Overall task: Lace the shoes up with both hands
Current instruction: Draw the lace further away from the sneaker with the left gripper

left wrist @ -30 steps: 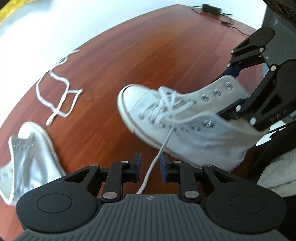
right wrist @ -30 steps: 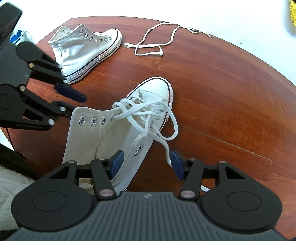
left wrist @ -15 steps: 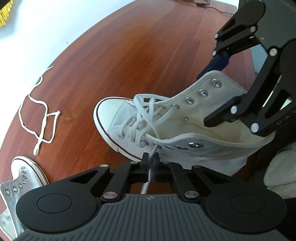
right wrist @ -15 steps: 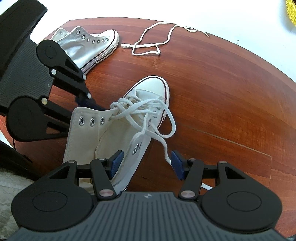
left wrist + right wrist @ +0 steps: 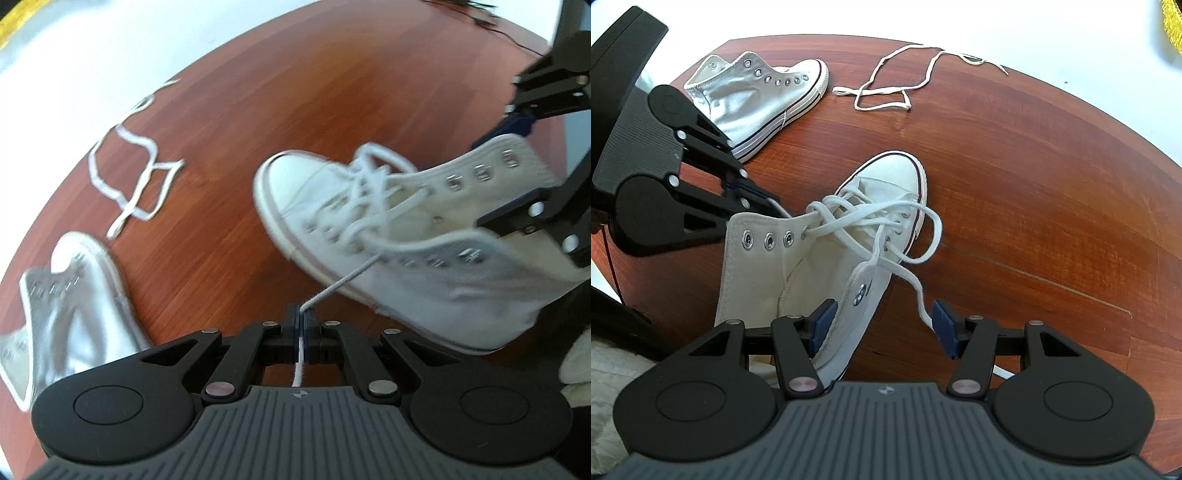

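Observation:
A white high-top shoe point(image 5: 424, 258) point(image 5: 827, 273) lies partly laced on the wooden table, toe pointing away from the right gripper. My left gripper point(image 5: 300, 325) is shut on one end of its white lace point(image 5: 343, 282), which runs taut from an eyelet on the shoe's side. My right gripper point(image 5: 882, 325) is open around the shoe's upper edge, with the other lace end point(image 5: 919, 291) hanging loose between its fingers. In the right wrist view the left gripper point(image 5: 764, 201) shows at the shoe's far side.
A silver high-top shoe point(image 5: 764, 96) point(image 5: 70, 299) without a lace lies on its side at the table's far edge. A loose white lace point(image 5: 897, 85) point(image 5: 136, 184) lies coiled beyond it. The table edge point(image 5: 1089, 107) curves round behind. Cables point(image 5: 491, 22) lie at the far corner.
My left gripper shut on the lace end, then pulled back from the shoe, drawing the lace taut. The right gripper stayed open in place at the shoe's upper.

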Demonstrator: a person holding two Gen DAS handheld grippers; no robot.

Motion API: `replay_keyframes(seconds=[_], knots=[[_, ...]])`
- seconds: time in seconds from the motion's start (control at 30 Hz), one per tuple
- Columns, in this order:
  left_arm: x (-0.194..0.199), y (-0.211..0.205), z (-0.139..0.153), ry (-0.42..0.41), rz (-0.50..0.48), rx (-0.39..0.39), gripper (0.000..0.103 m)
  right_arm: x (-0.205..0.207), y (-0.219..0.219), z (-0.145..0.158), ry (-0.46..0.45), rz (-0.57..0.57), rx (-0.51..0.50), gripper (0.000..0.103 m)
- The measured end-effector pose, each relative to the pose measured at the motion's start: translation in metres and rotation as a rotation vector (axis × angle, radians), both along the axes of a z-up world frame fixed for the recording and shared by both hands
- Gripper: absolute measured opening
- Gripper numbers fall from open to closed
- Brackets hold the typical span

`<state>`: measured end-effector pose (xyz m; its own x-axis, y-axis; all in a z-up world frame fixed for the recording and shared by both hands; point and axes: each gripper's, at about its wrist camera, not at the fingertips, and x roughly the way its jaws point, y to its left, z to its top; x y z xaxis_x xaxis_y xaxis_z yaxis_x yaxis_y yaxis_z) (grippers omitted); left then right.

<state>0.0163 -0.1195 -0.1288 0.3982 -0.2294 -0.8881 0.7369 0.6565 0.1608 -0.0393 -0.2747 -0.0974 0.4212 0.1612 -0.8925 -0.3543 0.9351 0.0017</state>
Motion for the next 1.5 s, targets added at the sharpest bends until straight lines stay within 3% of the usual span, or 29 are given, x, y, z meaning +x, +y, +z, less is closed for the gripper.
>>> replay_keyframes(seconds=[0.37,0.6,0.7,0.83,1.0,1.3,1.5], knots=[[-0.005,0.063,-0.003,0.014,0.216,0.023,0.002,0.0,0.001,0.001,0.0,0.016,-0.005,0.057],[-0.018,0.08,-0.008,0.033,0.279,0.032,0.002,0.002,0.003,0.0,0.003,0.033,-0.011,0.057],[-0.024,0.086,-0.007,0.052,0.297,0.009,0.005,0.003,0.004,0.0,0.005,0.042,-0.015,0.057],[-0.029,0.09,-0.004,0.078,0.328,-0.035,0.024,0.005,0.006,-0.001,0.007,0.054,-0.021,0.058],[-0.032,0.099,0.003,0.115,0.39,-0.115,0.032,0.006,0.008,-0.001,0.01,0.068,-0.027,0.058],[-0.037,0.13,0.013,0.146,0.562,-0.195,0.034,0.009,0.009,-0.002,0.017,0.096,-0.033,0.058],[-0.045,0.149,0.008,0.161,0.746,-0.217,0.037,0.012,0.011,-0.002,0.025,0.118,-0.035,0.058]])
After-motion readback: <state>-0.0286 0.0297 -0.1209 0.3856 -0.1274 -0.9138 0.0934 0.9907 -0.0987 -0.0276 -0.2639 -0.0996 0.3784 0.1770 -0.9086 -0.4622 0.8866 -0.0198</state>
